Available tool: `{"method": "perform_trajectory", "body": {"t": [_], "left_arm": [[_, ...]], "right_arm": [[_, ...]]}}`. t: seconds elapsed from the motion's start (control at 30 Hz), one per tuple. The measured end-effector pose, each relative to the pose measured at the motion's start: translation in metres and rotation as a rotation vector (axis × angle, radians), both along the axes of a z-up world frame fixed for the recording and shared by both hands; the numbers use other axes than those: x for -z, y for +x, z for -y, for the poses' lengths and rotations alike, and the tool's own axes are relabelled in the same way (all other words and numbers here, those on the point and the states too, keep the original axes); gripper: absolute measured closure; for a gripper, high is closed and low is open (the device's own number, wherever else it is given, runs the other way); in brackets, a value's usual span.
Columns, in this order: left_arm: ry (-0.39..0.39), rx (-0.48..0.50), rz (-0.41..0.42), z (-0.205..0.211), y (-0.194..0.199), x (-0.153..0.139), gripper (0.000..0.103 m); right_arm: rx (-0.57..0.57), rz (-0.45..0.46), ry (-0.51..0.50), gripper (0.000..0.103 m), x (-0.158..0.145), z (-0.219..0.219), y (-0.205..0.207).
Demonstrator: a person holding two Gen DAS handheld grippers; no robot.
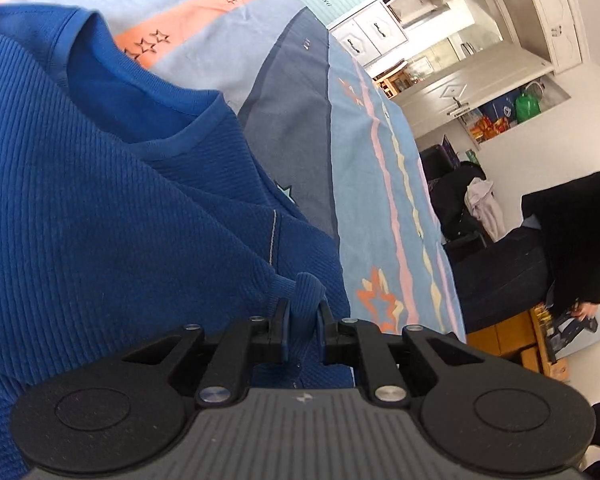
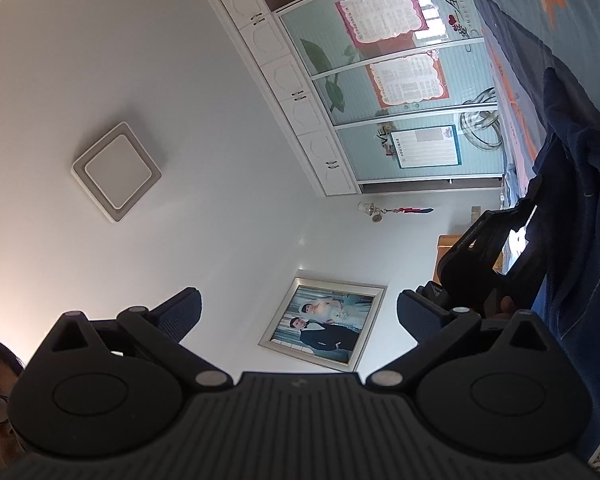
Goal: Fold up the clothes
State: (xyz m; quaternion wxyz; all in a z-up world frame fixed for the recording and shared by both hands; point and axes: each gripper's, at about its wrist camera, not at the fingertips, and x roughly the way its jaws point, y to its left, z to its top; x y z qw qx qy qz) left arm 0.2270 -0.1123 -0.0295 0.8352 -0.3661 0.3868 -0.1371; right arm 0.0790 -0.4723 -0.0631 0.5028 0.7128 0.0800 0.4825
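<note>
At the bottom centre of the left wrist view, the left gripper (image 1: 303,320) is pinching a bunched edge of the blue sweater (image 1: 100,200), which is spreading up and leftward over the bed (image 1: 380,168), its neckline lying at the upper left. In the right wrist view, the right gripper (image 2: 298,312) is gaping empty toward the ceiling; the sweater is hanging along the right edge. The left gripper is nearer the cloth.
</note>
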Motion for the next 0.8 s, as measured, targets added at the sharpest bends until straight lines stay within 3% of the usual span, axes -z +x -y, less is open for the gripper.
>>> {"method": "perform_trajectory", "body": {"t": [0.23, 0.4, 0.8], "left_arm": [[0.200, 0.087, 0.094, 0.014, 0.001, -0.025, 0.094], [0.248, 0.111, 0.115, 0.020, 0.002, -0.034, 0.094], [0.250, 0.220, 0.155, 0.045, 0.003, -0.048, 0.094]], "right_arm": [[0.001, -0.008, -0.025, 0.000, 0.001, -0.001, -0.002], [0.003, -0.012, -0.046, 0.000, 0.001, -0.003, -0.003], [0.009, -0.026, -0.043, 0.000, 0.006, -0.003, -0.005]]}}
